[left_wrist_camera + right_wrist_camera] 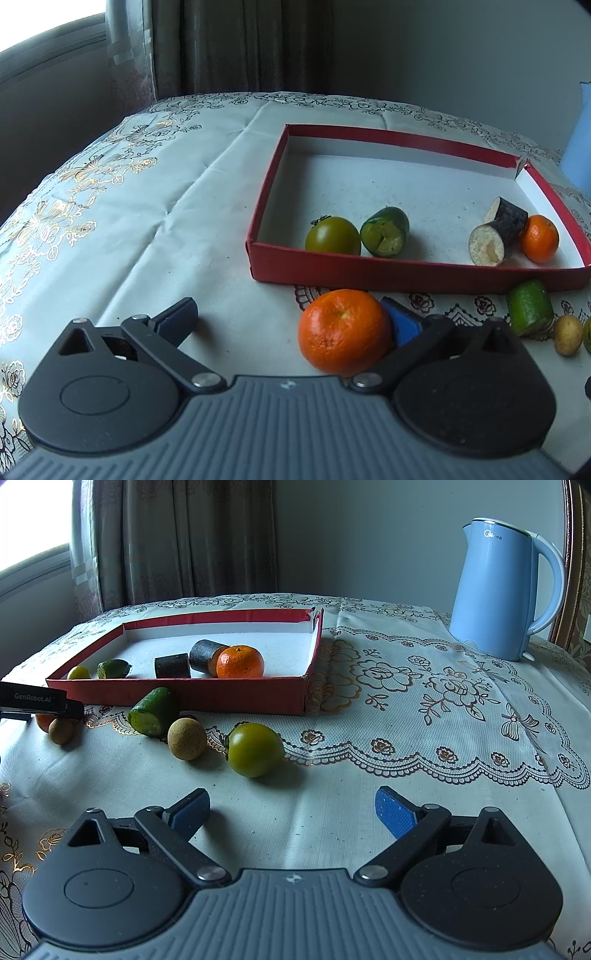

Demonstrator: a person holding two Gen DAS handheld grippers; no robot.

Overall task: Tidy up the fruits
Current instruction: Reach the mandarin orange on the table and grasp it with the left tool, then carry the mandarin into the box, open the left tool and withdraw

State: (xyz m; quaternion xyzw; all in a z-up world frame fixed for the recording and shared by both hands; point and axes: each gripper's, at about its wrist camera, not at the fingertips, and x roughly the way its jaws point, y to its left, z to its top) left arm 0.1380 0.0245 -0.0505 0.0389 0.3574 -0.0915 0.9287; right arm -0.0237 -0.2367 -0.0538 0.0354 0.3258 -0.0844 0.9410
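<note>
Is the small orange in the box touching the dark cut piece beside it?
Touching. The right wrist view shows the small orange pressed against the dark cut piece, with no gap.

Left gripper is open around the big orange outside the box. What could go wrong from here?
The orange sits against one pad of the left gripper, not centred, so closing may push it away. It is round and might roll toward the cucumber piece. Lifting it over the red box wall could clip the rim.

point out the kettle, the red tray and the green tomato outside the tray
kettle (495, 602), right wrist view, middle of its blue body
red tray (192, 694), right wrist view, near outer wall
green tomato (255, 749), right wrist view, centre of its skin
</note>
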